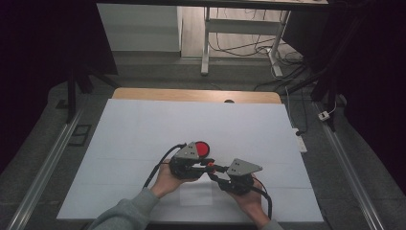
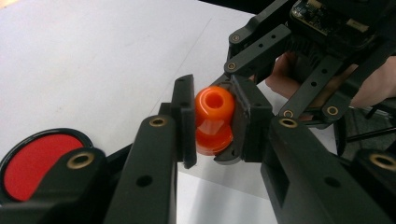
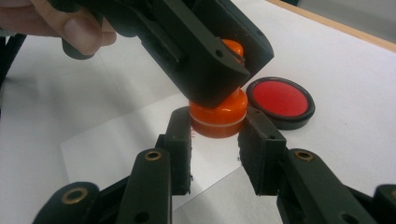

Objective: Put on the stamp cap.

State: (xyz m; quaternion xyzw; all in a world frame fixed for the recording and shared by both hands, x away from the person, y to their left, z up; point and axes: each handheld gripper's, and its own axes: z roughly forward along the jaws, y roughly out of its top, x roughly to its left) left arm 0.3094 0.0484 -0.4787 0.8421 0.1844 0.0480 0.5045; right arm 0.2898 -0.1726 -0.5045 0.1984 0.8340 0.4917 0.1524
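Note:
A small orange plastic piece [image 2: 215, 116] with a round hole in its top hangs just above the table between both grippers. My left gripper [image 2: 214, 123] is shut on its upper knob. My right gripper [image 3: 217, 120] is shut on its wider lower part [image 3: 218, 116], which has a pale line around it. In the high view the two grippers meet tip to tip near the table's front middle, the left gripper [image 1: 209, 165] coming from the left and the right gripper [image 1: 216, 173] from the right. A red disc with a black rim [image 1: 203, 148] lies flat just behind them.
The white table top [image 1: 143, 124] has a wooden far edge [image 1: 191, 94]. A sheet of white paper [image 3: 116, 140] lies under the grippers. The red disc [image 3: 280, 100] sits close beside the held piece. Metal rails [image 1: 48, 163] run along both sides.

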